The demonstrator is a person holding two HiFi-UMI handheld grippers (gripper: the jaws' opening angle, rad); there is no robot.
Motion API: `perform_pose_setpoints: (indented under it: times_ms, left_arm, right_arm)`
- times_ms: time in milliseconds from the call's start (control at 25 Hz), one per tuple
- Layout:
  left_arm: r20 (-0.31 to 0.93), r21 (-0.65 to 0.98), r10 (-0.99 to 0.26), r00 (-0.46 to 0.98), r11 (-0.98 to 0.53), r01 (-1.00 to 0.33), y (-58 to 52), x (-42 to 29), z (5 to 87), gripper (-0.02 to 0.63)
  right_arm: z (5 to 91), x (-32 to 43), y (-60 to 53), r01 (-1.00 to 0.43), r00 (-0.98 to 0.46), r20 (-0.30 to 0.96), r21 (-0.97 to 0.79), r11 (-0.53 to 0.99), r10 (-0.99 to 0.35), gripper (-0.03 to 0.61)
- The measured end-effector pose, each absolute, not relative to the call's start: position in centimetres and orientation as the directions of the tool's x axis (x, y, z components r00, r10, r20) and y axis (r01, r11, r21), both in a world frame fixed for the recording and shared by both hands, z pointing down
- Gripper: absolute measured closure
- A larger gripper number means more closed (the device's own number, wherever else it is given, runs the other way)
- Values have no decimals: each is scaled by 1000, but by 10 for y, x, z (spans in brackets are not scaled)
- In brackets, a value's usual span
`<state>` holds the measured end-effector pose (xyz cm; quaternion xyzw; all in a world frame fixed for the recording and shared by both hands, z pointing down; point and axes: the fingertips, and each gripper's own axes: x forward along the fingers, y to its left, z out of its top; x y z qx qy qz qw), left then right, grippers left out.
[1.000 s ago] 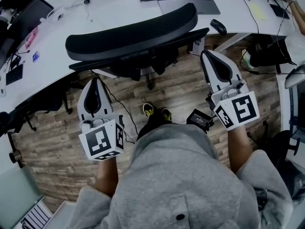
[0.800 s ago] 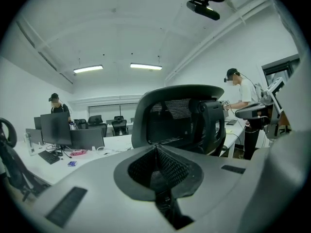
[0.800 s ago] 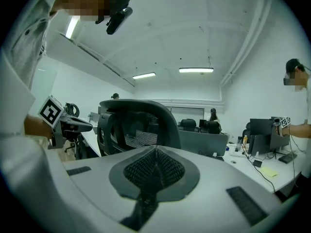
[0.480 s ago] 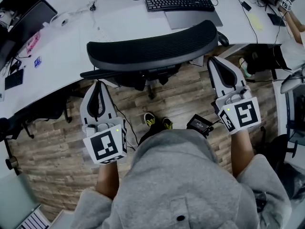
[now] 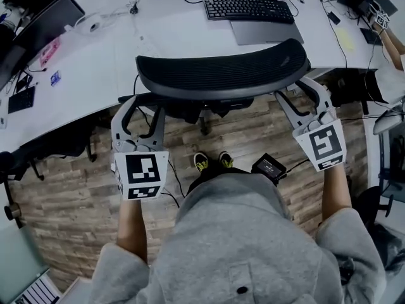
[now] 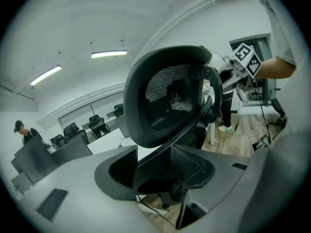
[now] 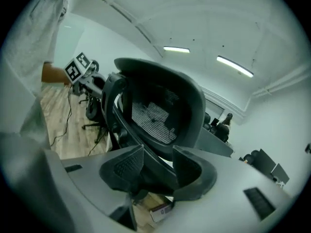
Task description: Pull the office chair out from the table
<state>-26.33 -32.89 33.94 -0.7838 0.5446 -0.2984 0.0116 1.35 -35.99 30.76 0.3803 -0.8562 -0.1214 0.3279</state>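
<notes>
Both grippers are brought forward and lower than a second ago, right up to the office chair, and their fingers, pressed together back then, have just been opening. The chair's backrest is now seen larger and nearer the person, but the seat is kept tucked under the white counter, the backrest close against its edge.

On the left gripper the fingers are spread wide, and the chair's dark frame strut is taken in between them; no pad is seen pressing on it. The same is played out on the right gripper: fingers held well apart, the opposite strut framed in the gap, nothing clamped yet.

So the approach is judged done and the grasp is only half made. Both grips are yet to be closed on the frame, and the whole pull back across the wood floor is left to do.

Beyond the chair, a keyboard and trailing cables are laid out on the counter, well clear of the action.
</notes>
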Motion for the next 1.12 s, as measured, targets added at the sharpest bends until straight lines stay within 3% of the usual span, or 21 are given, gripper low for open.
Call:
perform_pose_setpoints:
  times_ms: [600,880,1120]
  left_arm:
    - [638,-503,-754,154,-560,-658,-339,-270,366,376]
    - [702,-560,-708,74,-614,-556,-343,-278,378,376]
    - [733,-560,-678,53,-645,-520,-345,-282,381,373]
  right_arm:
    - [355,14,-386,-273,-444,670,532,802,-596,364]
    - [360,18,-391,-128,-381,678,635,762,-629,362]
    - [364,22,-391,-129,-363,690,628,767,-626,362]
